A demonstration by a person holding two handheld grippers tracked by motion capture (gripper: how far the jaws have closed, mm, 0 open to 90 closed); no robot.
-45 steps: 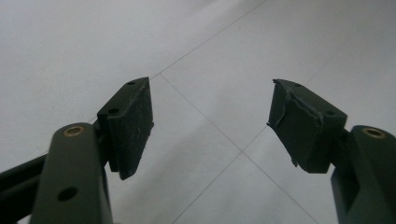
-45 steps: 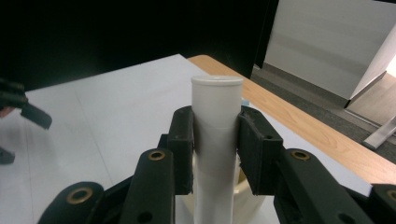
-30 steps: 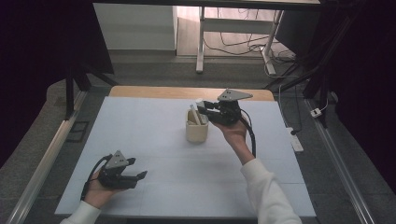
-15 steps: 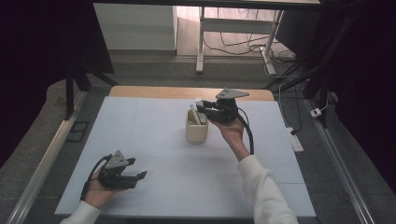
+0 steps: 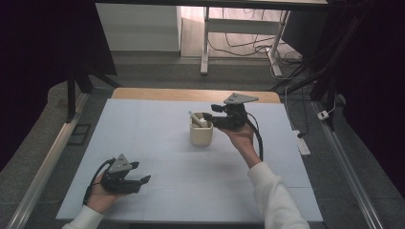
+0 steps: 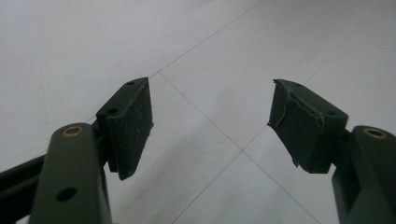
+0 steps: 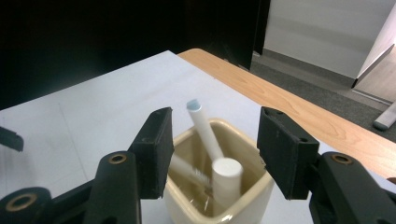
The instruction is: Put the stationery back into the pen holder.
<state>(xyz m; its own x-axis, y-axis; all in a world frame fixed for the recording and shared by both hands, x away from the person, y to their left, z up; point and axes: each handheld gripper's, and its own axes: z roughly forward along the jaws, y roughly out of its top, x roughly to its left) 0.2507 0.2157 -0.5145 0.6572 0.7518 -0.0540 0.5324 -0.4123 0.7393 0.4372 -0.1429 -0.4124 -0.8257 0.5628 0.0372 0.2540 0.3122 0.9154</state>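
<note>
Right gripper (image 7: 212, 151) over the cream cup (image 5: 201, 134), mid-table toward the far edge. Its jaws have just been opening; they now stand apart on either side of the white pens (image 7: 219, 161) in the cup, pads touching nothing. I read that as a release: a pen set down into the cup, drop-off done. Which pen I can't say for certain; the tall leaning one (image 5: 197, 118) is my guess. Left gripper (image 5: 128, 175) rests low on the white table (image 5: 157, 143) near its front left corner, jaws wide and empty, well apart from the cup.
</note>
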